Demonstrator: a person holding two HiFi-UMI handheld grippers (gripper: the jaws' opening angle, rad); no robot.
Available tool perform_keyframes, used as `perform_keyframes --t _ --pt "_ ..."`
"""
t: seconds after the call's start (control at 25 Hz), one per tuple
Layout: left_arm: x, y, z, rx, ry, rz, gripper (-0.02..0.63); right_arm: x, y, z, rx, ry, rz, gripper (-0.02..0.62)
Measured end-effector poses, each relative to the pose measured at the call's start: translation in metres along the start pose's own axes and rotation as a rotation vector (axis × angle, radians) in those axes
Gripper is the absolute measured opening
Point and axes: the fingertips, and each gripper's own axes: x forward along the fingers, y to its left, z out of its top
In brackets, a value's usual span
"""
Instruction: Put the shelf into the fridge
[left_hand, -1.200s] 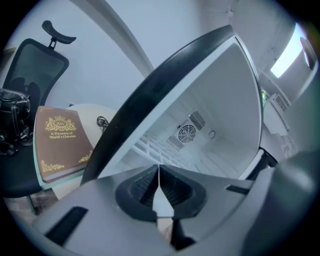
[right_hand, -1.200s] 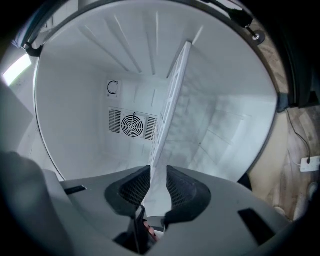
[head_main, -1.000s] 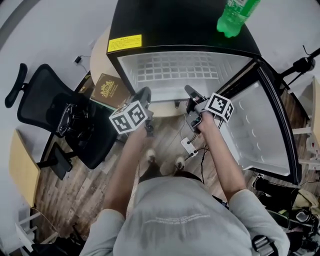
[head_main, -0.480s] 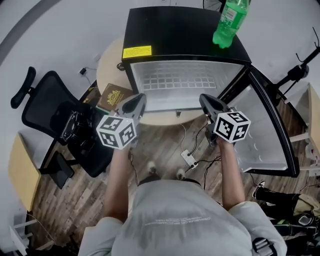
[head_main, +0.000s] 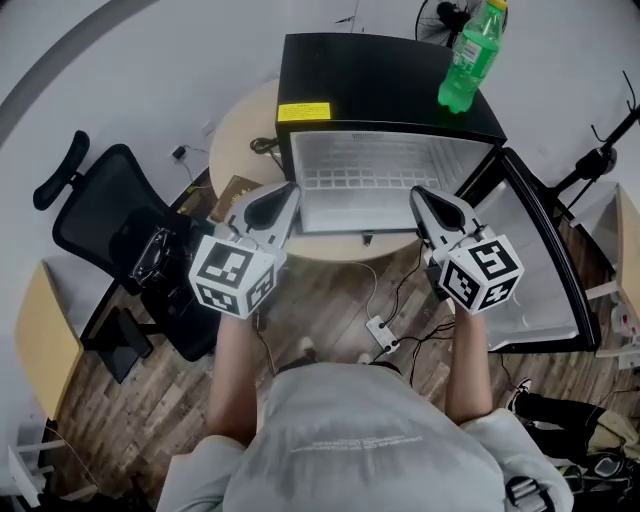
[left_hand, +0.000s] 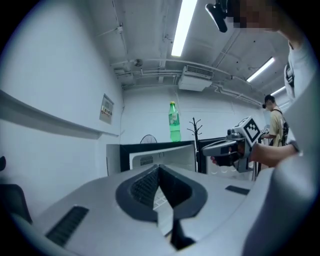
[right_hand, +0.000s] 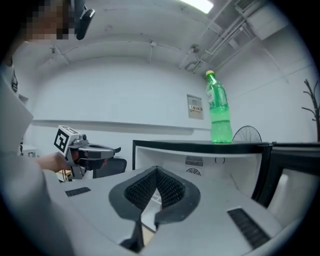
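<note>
Fridge (head_main: 380, 85) at twelve o'clock, its door (head_main: 545, 260) swung out toward four o'clock; the white wire shelf (head_main: 365, 180) lies inside. A green bottle (head_main: 470, 60) stands on top at one o'clock. Left gripper (head_main: 287, 193) and right gripper (head_main: 420, 196) are pinched together, empty.

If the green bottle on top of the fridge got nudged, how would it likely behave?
The bottle is tall, narrow and upright on the fridge top, toward its right edge, so it would probably tip easily. It looks round and smooth, so once down it may roll off. Its fill level is not clear, so its weight is uncertain.
</note>
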Motion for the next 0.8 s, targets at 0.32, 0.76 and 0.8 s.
perform_keyframes --t 0.32,0.76,0.8 --pt "-0.026 -0.003 0.024 0.025 -0.061 0.008 0.020 -0.008 0.026 0.024 -0.056 -0.039 0.012 0.015" --pt "-0.041 0.008 0.020 0.026 -0.067 0.001 0.020 0.002 0.042 0.020 -0.064 -0.038 0.000 0.015" --pt "-0.040 0.009 0.018 0.025 -0.066 -0.003 0.020 0.003 0.042 0.019 -0.061 -0.039 -0.005 0.015"
